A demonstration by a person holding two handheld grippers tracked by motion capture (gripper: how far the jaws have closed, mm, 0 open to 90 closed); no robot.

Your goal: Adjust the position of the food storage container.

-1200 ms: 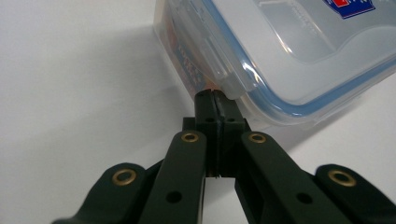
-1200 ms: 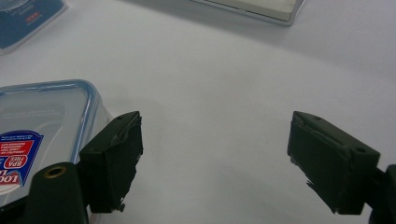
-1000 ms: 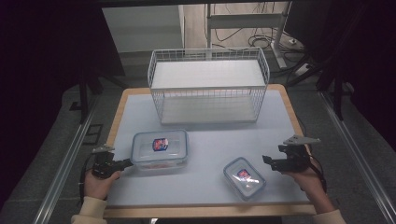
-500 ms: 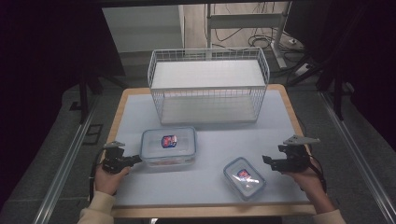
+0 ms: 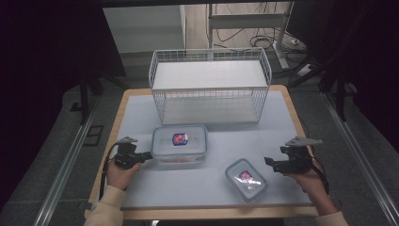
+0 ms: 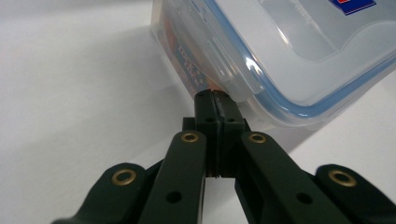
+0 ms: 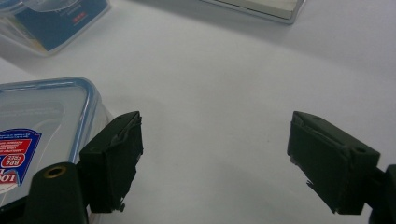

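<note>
A large clear lidded container (image 5: 179,143) with a blue seal and a red-blue label lies on the white table (image 5: 282,122), left of centre. My left gripper (image 5: 147,154) is shut, with nothing between its jaws. In the left gripper view its closed tips (image 6: 215,95) touch the side flap of that container (image 6: 280,46). A smaller container of the same kind (image 5: 245,179) lies at the front right. My right gripper (image 5: 269,162) stands open just right of it. In the right gripper view the small container (image 7: 37,135) lies beside the left jaw, outside the gap between the jaws.
A white wire basket (image 5: 209,87) stands at the back of the table, behind the large container. Bare white tabletop lies between the two containers and in front of the basket. A floor with cables lies beyond the table's far edge.
My left gripper has moved to the right, and the large container has slid right with it. The right gripper and the small container have stayed put.
</note>
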